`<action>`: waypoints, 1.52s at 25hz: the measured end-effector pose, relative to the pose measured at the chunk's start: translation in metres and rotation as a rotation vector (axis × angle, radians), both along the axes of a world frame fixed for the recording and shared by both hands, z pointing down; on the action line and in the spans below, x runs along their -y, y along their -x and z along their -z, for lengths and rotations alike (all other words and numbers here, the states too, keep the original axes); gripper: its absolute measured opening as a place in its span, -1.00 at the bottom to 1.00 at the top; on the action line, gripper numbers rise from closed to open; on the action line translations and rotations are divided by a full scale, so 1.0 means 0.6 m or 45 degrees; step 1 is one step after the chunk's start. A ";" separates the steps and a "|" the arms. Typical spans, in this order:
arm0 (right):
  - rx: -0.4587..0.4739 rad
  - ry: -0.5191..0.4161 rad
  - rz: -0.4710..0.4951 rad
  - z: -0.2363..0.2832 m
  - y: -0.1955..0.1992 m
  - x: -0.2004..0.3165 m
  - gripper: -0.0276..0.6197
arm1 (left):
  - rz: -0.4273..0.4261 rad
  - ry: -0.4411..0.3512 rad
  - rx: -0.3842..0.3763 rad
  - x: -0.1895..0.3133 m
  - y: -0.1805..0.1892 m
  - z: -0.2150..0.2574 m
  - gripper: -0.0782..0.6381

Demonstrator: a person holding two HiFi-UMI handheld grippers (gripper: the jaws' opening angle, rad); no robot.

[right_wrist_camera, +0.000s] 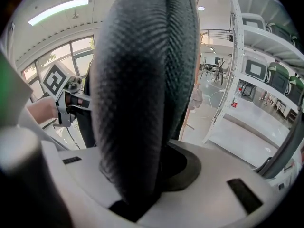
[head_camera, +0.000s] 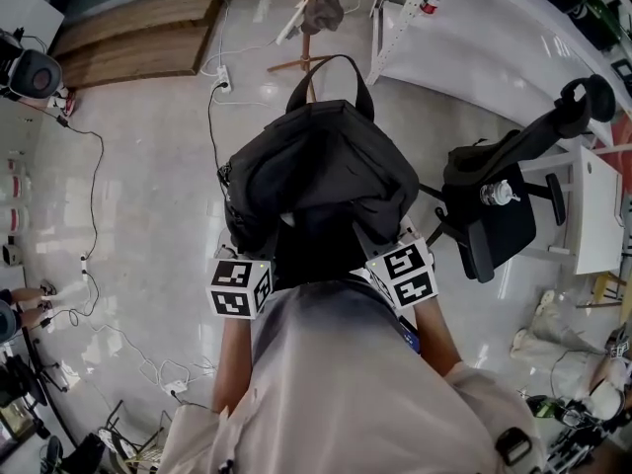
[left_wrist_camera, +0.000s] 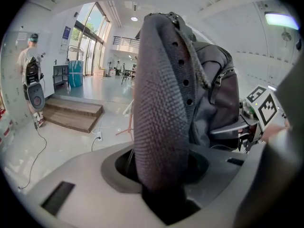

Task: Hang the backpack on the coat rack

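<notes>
Black fabric backpack [head_camera: 316, 171] — slumped, carry loop [head_camera: 334, 57] upright; padded mesh straps [left_wrist_camera: 159, 127]

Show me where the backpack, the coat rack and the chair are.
backpack [head_camera: 316, 161]: head view, on its main body.
coat rack [head_camera: 310, 47]: head view, on its wooden pole.
chair [head_camera: 499, 230]: head view, on its black seat.

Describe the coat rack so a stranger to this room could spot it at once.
Start at the low brown wooden platform on the pale floor. Right of it stands the slim reddish wooden coat rack. Only it has splayed feet and a grey cloth hanging from it.
</notes>
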State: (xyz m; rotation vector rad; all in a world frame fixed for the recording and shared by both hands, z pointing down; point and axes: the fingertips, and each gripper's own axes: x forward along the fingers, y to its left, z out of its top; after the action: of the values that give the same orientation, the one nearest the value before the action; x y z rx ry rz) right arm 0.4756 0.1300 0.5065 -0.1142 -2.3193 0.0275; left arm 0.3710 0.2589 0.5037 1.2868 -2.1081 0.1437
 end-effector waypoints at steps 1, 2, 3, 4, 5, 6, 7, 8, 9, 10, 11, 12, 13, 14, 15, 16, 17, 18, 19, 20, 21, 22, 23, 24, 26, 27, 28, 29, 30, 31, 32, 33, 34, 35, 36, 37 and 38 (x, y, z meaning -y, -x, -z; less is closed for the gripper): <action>-0.001 0.005 0.000 -0.001 0.014 -0.001 -0.57 | 0.005 0.002 -0.004 -0.001 0.014 -0.001 -0.34; -0.002 0.010 0.001 -0.002 0.028 -0.002 -0.57 | 0.010 0.004 -0.007 -0.002 0.028 -0.001 -0.34; -0.003 0.014 0.003 -0.003 0.043 -0.002 -0.57 | 0.013 0.004 -0.011 -0.003 0.043 -0.002 -0.34; -0.004 0.017 0.004 -0.004 0.058 -0.003 -0.56 | 0.013 0.004 -0.015 -0.004 0.058 -0.002 -0.34; -0.004 0.019 0.005 -0.005 0.074 -0.003 -0.56 | 0.013 0.003 -0.018 -0.004 0.074 -0.002 -0.34; -0.004 0.020 0.004 -0.005 0.089 -0.004 -0.56 | 0.012 0.002 -0.019 -0.005 0.089 -0.002 -0.34; -0.004 0.021 0.003 -0.004 0.105 -0.005 -0.56 | 0.012 0.001 -0.020 -0.006 0.104 -0.002 -0.34; -0.004 0.021 0.003 -0.003 0.119 -0.006 -0.56 | 0.012 -0.001 -0.020 -0.007 0.119 -0.001 -0.34; -0.003 0.020 0.002 -0.001 0.132 -0.007 -0.56 | 0.011 -0.003 -0.021 -0.008 0.133 0.000 -0.34; -0.003 0.019 0.001 0.000 0.145 -0.008 -0.56 | 0.010 -0.006 -0.021 -0.008 0.146 0.001 -0.34; -0.003 0.017 0.000 0.002 0.158 -0.007 -0.56 | 0.008 -0.010 -0.019 -0.008 0.160 0.003 -0.34; -0.002 0.014 -0.001 0.005 0.172 -0.007 -0.56 | 0.006 -0.015 -0.015 -0.007 0.174 0.006 -0.34; 0.001 0.009 -0.002 0.008 0.186 -0.007 -0.56 | 0.005 -0.020 -0.011 -0.006 0.188 0.009 -0.34; 0.007 0.004 -0.003 0.013 0.199 -0.007 -0.56 | 0.004 -0.026 -0.007 -0.006 0.202 0.013 -0.34; 0.012 -0.002 -0.006 0.017 0.212 -0.008 -0.56 | 0.004 -0.033 -0.002 -0.007 0.215 0.017 -0.34; 0.016 -0.008 -0.009 0.021 0.223 -0.009 -0.56 | 0.006 -0.042 0.002 -0.008 0.227 0.021 -0.34; 0.018 -0.014 -0.012 0.025 0.233 -0.011 -0.56 | 0.010 -0.053 0.007 -0.010 0.238 0.025 -0.34; 0.021 -0.020 -0.016 0.029 0.243 -0.013 -0.56 | 0.014 -0.066 0.011 -0.011 0.249 0.029 -0.34; 0.025 -0.026 -0.020 0.034 0.253 -0.014 -0.56 | 0.015 -0.078 0.016 -0.012 0.260 0.033 -0.34; 0.031 -0.033 -0.025 0.038 0.263 -0.015 -0.56 | 0.014 -0.088 0.020 -0.012 0.271 0.036 -0.34; 0.037 -0.039 -0.028 0.042 0.272 -0.017 -0.56 | 0.009 -0.096 0.024 -0.013 0.281 0.039 -0.34; 0.043 -0.046 -0.032 0.045 0.282 -0.018 -0.56 | 0.003 -0.101 0.027 -0.013 0.291 0.042 -0.34; 0.048 -0.052 -0.037 0.049 0.291 -0.018 -0.56 | -0.003 -0.106 0.032 -0.013 0.301 0.045 -0.34; 0.052 -0.056 -0.043 0.052 0.299 -0.019 -0.56 | -0.010 -0.109 0.036 -0.012 0.310 0.047 -0.34; 0.053 -0.058 -0.057 0.056 0.313 -0.019 -0.56 | -0.023 -0.115 0.047 -0.010 0.328 0.052 -0.34; 0.053 -0.057 -0.062 0.058 0.320 -0.019 -0.56 | -0.031 -0.118 0.051 -0.009 0.336 0.055 -0.34; 0.053 -0.058 -0.064 0.062 0.328 -0.020 -0.56 | -0.037 -0.122 0.055 -0.010 0.345 0.059 -0.34; 0.054 -0.059 -0.064 0.065 0.336 -0.021 -0.56 | -0.043 -0.127 0.059 -0.011 0.353 0.063 -0.34; 0.058 -0.060 -0.063 0.069 0.345 -0.024 -0.56 | -0.046 -0.132 0.064 -0.013 0.361 0.067 -0.34; 0.065 -0.063 -0.064 0.073 0.354 -0.026 -0.56 | -0.047 -0.137 0.071 -0.015 0.370 0.070 -0.34; 0.073 -0.067 -0.065 0.076 0.362 -0.026 -0.56 | -0.045 -0.142 0.081 -0.016 0.378 0.074 -0.34; 0.080 -0.072 -0.065 0.079 0.370 -0.026 -0.56 | -0.042 -0.147 0.090 -0.016 0.386 0.078 -0.34; 0.087 -0.076 -0.064 0.081 0.377 -0.027 -0.56 | -0.038 -0.151 0.097 -0.016 0.394 0.082 -0.34; 0.091 -0.080 -0.059 0.084 0.384 -0.027 -0.56 | -0.033 -0.155 0.103 -0.017 0.400 0.085 -0.34; 0.095 -0.084 -0.051 0.087 0.391 -0.028 -0.56 | -0.028 -0.159 0.108 -0.019 0.407 0.088 -0.34; 0.098 -0.088 -0.043 0.089 0.399 -0.029 -0.56 | -0.024 -0.163 0.111 -0.020 0.413 0.090 -0.34; 0.100 -0.092 -0.036 0.091 0.406 -0.029 -0.55 | -0.020 -0.166 0.113 -0.021 0.420 0.091 -0.34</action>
State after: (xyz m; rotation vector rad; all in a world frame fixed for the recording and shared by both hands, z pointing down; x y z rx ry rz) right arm 0.2319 0.1475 0.4518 -0.0462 -2.3974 -0.0475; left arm 0.1191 0.2715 0.4489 1.3962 -2.2142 0.0719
